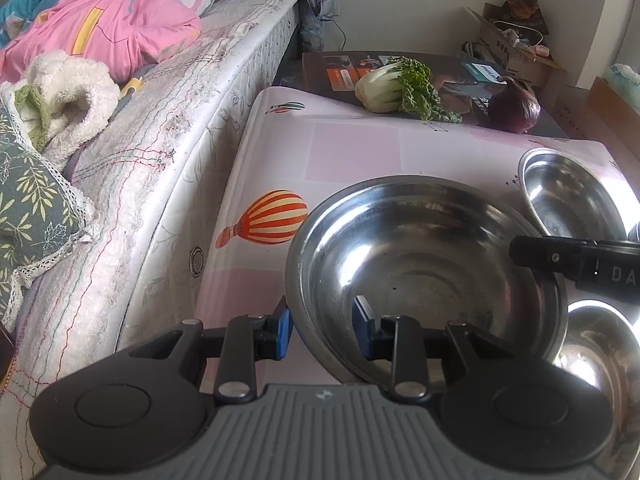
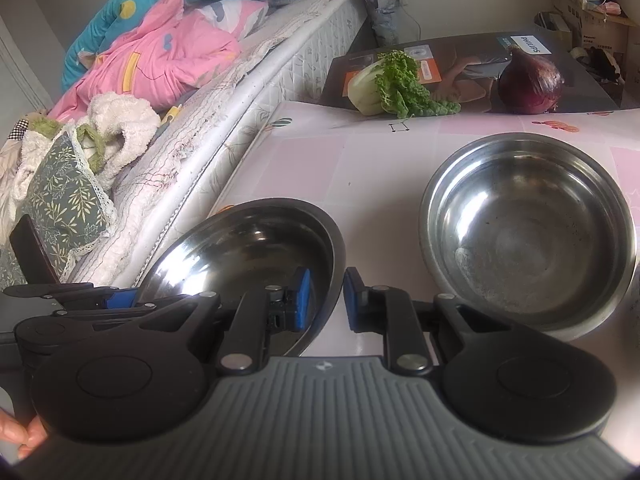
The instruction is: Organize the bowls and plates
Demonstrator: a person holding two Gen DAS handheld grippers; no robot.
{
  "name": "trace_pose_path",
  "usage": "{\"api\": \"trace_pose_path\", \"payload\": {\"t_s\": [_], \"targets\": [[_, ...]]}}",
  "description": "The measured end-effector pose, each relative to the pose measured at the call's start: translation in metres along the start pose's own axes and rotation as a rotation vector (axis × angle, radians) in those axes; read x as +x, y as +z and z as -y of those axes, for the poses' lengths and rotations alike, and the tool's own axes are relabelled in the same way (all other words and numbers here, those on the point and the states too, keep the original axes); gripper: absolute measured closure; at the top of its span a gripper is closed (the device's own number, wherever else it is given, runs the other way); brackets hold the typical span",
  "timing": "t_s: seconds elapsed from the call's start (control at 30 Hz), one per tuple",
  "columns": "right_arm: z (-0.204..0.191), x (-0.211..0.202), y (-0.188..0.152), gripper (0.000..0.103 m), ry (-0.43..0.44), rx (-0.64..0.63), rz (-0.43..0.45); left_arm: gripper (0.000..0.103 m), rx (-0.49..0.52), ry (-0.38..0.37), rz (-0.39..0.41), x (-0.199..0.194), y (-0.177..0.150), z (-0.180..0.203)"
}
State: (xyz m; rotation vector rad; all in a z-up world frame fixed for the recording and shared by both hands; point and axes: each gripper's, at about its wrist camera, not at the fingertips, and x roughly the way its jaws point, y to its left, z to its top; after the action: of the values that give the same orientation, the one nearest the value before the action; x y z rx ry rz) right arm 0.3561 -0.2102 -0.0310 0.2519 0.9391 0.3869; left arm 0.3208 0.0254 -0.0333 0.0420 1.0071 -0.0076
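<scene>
Left gripper (image 1: 322,332) & right gripper (image 2: 327,300) each clamp opp. rim sides of large round stainless-steel bowl (image 1: 420,248).
Two-point hold steadies it on pink balloon-print tabletop (image 1: 352,152), prob. for nesting w/ second steel bowl (image 2: 528,232) alongside.

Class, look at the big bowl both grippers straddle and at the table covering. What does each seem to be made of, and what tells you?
Big bowl: probably stainless steel, polished; it mirrors the window light, with dull scuffs on its floor.
Table covering: likely printed vinyl or oilcloth; smooth, faint sheen, balloon pictures.
</scene>
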Motion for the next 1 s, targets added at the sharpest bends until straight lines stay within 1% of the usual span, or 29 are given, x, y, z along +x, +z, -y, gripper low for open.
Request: {"api": "trace_pose_path", "payload": {"t_s": [0.3,0.5,0.7,0.83,1.0], "targets": [[0.006,-0.016,0.001,0.085,0.005,0.018,0.021,0.070,0.011,-0.005,0.024,-0.013,0.005,0.009],[0.018,-0.034,0.002,0.085,-0.010,0.043,0.046,0.070,0.032,-0.024,0.041,-0.023,0.013,0.024],[0.047,-0.059,0.007,0.085,-0.026,0.094,0.092,0.070,0.087,-0.055,0.057,-0.029,0.028,0.056],[0.072,-0.074,0.012,0.084,-0.062,0.118,0.117,0.070,0.124,-0.085,0.056,-0.024,0.039,0.087],[0.111,-0.087,0.016,0.083,-0.125,0.149,0.127,0.070,0.155,-0.129,0.024,-0.009,0.050,0.125]]}}
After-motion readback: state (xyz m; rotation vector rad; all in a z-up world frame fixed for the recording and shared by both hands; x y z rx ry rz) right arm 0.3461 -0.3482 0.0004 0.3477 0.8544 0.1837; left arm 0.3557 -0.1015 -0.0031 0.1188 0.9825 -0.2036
